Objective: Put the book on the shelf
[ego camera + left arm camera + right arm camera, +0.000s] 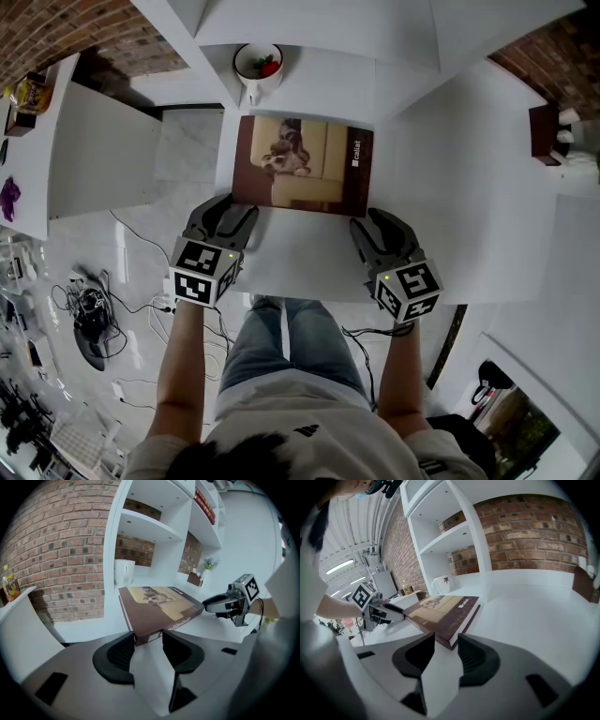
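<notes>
1. On the white table (pixel 450 187), just before the shelf (pixel 319 28): book (pixel 302 164), brown cover with a tan picture, lying flat and closed, face up.
2. Left gripper (pixel 232 208): jaws set moderately wide. The book's near left corner sits between the jaw tips, as the left gripper view shows (pixel 144 637). It holds nothing.
3. Right gripper (pixel 377 221): jaws likewise apart. The book's near right corner sits between the tips, as the right gripper view shows (pixel 446 641). It holds nothing.
4. Cup (pixel 258 64): white, upright, standing on the table just beyond the book's far left corner, at the foot of the shelf. Contents: a red and green item (pixel 270 67), kind not legible.
5. Brown box (pixel 544 131): small, well to the right of the book, by the brick wall. It holds pale items that cannot be identified.
6. Shelf, left gripper view (pixel 150 527): white, open compartments against brick. An upper compartment holds a row of red books (pixel 206 506).
</notes>
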`<state>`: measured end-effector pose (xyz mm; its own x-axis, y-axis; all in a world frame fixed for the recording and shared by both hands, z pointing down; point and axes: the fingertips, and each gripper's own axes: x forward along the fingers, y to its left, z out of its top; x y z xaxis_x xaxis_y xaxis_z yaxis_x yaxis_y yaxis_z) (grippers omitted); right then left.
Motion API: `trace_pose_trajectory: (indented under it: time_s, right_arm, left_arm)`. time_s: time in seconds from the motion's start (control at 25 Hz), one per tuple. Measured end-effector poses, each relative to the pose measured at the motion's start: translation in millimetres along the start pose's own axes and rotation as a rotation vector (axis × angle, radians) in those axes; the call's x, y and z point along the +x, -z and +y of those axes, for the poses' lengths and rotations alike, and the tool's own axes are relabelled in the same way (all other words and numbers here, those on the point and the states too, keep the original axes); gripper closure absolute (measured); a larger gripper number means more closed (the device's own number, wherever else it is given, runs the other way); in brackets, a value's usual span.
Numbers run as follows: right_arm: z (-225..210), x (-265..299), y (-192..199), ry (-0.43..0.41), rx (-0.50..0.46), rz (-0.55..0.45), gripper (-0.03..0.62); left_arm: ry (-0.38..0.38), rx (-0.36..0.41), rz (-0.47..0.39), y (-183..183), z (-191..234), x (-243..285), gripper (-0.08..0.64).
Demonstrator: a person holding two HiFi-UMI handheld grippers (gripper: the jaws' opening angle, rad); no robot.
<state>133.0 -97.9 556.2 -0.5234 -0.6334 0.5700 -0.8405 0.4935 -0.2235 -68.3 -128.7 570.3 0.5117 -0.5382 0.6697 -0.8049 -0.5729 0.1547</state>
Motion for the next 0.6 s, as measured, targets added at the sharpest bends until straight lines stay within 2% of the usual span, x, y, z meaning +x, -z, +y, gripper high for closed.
trace_pose_trajectory:
  time_s: [0.6]
  right_arm:
    - [4.5, 10.9, 11.5, -0.010, -0.113, 0.128, 0.444]
  left_arm:
    - [0.010, -0.005, 0.007, 0.3, -0.3, -0.2, 0.374]
